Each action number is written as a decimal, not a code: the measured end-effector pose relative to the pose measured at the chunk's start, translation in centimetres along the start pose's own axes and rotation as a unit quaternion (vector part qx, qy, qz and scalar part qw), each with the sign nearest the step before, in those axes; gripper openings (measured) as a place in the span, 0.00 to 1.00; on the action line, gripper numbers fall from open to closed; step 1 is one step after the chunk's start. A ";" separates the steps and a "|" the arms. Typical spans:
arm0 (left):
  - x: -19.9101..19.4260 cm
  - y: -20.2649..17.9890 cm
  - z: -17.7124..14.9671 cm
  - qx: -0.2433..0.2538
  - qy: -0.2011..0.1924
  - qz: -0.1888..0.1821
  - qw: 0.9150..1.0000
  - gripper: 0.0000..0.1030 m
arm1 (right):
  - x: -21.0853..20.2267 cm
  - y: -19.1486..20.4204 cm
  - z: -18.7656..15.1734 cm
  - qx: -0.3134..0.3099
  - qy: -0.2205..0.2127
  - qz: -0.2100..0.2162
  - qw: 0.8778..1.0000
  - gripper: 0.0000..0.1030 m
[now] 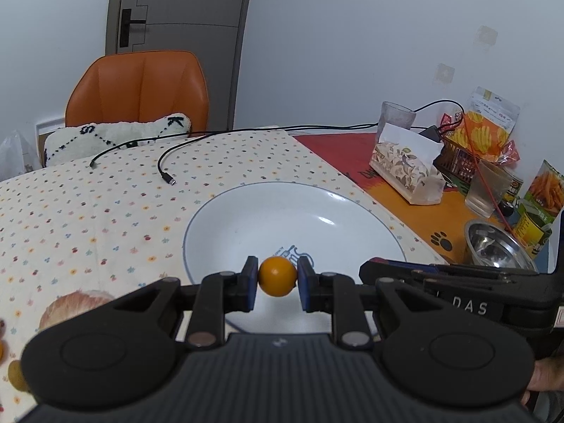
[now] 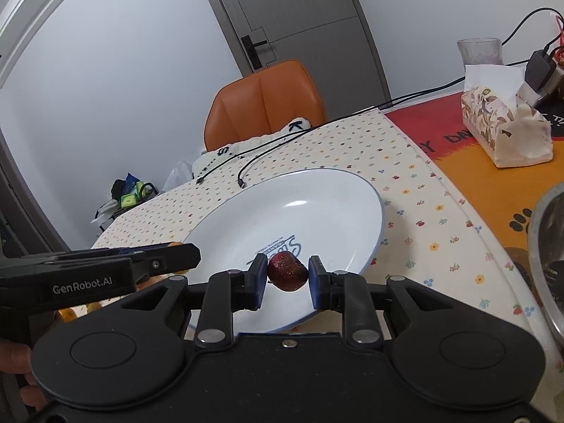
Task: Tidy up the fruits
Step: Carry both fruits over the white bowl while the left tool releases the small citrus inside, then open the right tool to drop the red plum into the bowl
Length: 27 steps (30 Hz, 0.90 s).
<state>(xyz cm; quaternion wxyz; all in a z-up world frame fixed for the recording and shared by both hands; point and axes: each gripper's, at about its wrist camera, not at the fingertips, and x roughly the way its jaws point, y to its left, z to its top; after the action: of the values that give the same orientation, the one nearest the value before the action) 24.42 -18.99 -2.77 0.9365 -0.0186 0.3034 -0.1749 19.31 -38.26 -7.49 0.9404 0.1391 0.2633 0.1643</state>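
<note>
My left gripper [image 1: 277, 276] is shut on a small round orange fruit [image 1: 277, 276] and holds it above the near part of a white plate [image 1: 246, 211] with a blue rim. My right gripper [image 2: 287, 271] is shut on a dark red strawberry [image 2: 287, 270] above the same plate [image 2: 317, 204]. The plate holds no fruit. The right gripper's body shows at the right in the left wrist view [image 1: 423, 271], and the left gripper's body shows at the left in the right wrist view [image 2: 105, 264]. A few small orange and yellow fruits [image 1: 14, 373] lie at the left edge of the cloth.
The plate sits on a dotted tablecloth [image 1: 88, 211]. Two black cables [image 1: 165, 169] lie beyond it. A tissue box [image 1: 405, 165], glasses, snack bags [image 1: 486, 127] and a steel bowl [image 1: 493, 246] stand on the right. An orange chair [image 1: 141, 88] stands behind the table.
</note>
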 end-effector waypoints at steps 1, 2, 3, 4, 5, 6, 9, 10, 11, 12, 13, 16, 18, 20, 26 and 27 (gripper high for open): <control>0.1 0.0 0.1 0.001 0.001 0.000 1.000 0.21 | 0.2 -0.1 0.0 -0.001 0.001 -0.001 1.000 0.23; 0.3 0.0 0.1 0.002 0.001 0.000 1.000 0.21 | 0.4 -0.1 0.0 -0.002 0.002 -0.002 1.000 0.23; 0.4 0.0 0.2 0.002 0.002 0.000 1.000 0.21 | 0.5 -0.1 0.0 -0.003 0.004 -0.002 1.000 0.23; 0.6 0.0 0.2 0.002 0.003 0.000 1.000 0.21 | 0.7 -0.2 0.0 -0.004 0.006 -0.003 1.000 0.23; 0.7 0.0 0.2 0.001 0.004 0.000 1.000 0.21 | 0.9 -0.2 0.0 -0.006 0.008 -0.004 1.000 0.24; 0.9 0.0 0.3 0.001 0.005 0.000 1.000 0.21 | 1.0 -0.2 -0.1 -0.006 0.010 -0.003 1.000 0.26; 1.3 0.0 0.3 0.001 0.009 -0.001 1.000 0.21 | 1.3 -0.3 0.0 -0.003 0.013 0.004 1.000 0.27; 1.4 0.0 0.3 0.000 0.009 -0.002 1.000 0.21 | 1.4 -0.3 0.0 -0.004 0.015 0.001 1.000 0.27; 1.4 0.0 0.3 0.000 0.009 -0.003 1.000 0.21 | 1.5 -0.4 0.1 -0.003 0.016 -0.002 1.000 0.27; 1.5 0.0 0.4 0.001 0.008 -0.003 1.000 0.21 | 1.4 -0.5 0.1 -0.003 0.015 -0.003 1.000 0.27; 1.5 0.0 0.4 0.001 0.008 -0.004 1.000 0.21 | 1.3 -0.6 0.2 -0.001 0.015 -0.003 1.000 0.27; 1.7 -0.2 0.5 0.001 0.009 -0.007 1.000 0.21 | 0.8 -0.9 0.3 0.007 0.009 -0.004 1.000 0.27; 1.9 -0.4 0.5 0.002 0.011 -0.010 1.000 0.21 | 0.4 -1.0 0.2 0.011 0.008 -0.006 1.000 0.27; 2.0 -0.7 0.5 0.006 0.011 -0.010 1.000 0.22 | 0.0 -0.9 0.0 0.011 0.006 -0.007 1.000 0.28; 1.5 -0.8 0.4 0.009 0.012 -0.003 1.000 0.29 | -1.0 -0.7 -0.2 0.013 -0.001 -0.009 1.000 0.28; 1.3 -0.7 0.4 0.007 0.013 -0.001 1.000 0.31 | -1.1 -0.7 -0.2 0.013 -0.002 -0.010 1.000 0.28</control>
<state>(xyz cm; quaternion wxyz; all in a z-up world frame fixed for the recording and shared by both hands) 25.42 -20.13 -3.11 0.9324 -0.0104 0.3140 -0.1786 18.46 -39.27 -7.42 0.9406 0.1492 0.2649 0.1511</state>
